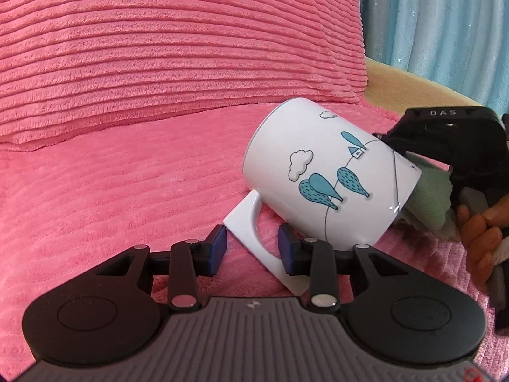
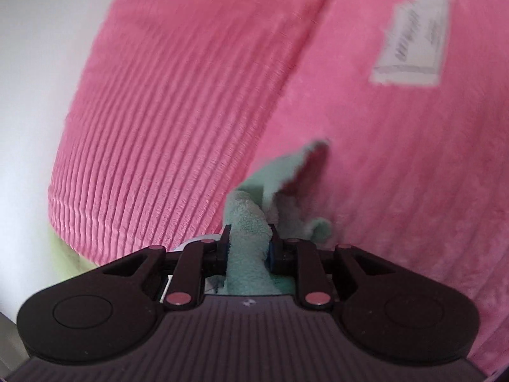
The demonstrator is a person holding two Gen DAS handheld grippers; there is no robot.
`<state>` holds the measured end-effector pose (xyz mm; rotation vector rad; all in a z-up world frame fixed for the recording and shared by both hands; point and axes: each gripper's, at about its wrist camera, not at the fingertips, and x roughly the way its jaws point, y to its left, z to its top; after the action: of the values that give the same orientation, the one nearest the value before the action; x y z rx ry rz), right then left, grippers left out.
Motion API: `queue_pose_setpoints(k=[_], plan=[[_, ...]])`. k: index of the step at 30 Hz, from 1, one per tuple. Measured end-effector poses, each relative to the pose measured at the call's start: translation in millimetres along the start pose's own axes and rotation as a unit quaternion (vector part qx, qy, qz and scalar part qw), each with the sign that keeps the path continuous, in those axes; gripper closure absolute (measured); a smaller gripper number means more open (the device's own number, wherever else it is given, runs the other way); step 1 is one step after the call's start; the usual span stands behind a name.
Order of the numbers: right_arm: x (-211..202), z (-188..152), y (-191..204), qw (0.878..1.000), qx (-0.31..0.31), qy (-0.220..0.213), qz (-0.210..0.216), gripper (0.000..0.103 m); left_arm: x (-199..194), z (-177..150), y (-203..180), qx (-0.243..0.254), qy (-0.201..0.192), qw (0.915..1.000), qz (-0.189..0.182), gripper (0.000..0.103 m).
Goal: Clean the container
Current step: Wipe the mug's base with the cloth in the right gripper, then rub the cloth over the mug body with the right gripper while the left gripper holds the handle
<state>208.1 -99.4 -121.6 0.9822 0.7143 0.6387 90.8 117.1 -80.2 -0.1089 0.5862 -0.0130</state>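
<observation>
left gripper [image 1: 252, 250]: unclenched, pads straddle mug [image 1: 331, 172] handle
right gripper [image 2: 247, 250]: clamping green cloth [image 2: 246, 222]
tip: steady mug, wipe near its rim

Glossy, smooth white mug [image 1: 331, 172]; fuzzy green terry cloth [image 2: 246, 232]; ribbed pink plush cover [image 1: 127, 165]; matt black plastic grippers with shiny metal pins [image 1: 324, 300].

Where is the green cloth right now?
The green cloth is pinched in the right gripper. In the left wrist view it sits at the mug's right end, above the pink blanket.
</observation>
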Motion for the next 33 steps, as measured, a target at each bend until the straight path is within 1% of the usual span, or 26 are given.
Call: queue_pose_setpoints(k=[4,9,13,18,20,33], plan=[[-9.1,-5.4,23.5,0.997,-0.072,-0.032,0.012,0.085,0.0,-0.3,-0.6,0.002,0.000,1.0000,0.002,0.063],[-18.7,-9.4,50.2,0.985,-0.160,-0.049,0.045,0.084,0.7,-0.4,-0.9,0.003,0.002,1.0000,0.003,0.063],[-20.2,-16.8,63.9,0.974,-0.212,-0.041,0.064,0.084,1.0,-0.6,-1.3,0.004,0.002,1.0000,0.005,0.063],[-21.1,-27.2,79.6,0.958,-0.271,-0.029,0.086,0.085,2.1,-0.7,-2.5,0.008,0.003,0.9999,0.008,0.063],[-21.6,-31.9,80.8,0.957,-0.276,-0.024,0.090,0.085,2.2,-0.8,-2.8,0.009,0.003,0.9999,0.009,0.063],[-37.7,-46.4,74.3,0.957,-0.268,-0.002,0.106,0.089,2.4,-1.3,-4.3,0.015,0.003,0.9998,0.008,0.063]])
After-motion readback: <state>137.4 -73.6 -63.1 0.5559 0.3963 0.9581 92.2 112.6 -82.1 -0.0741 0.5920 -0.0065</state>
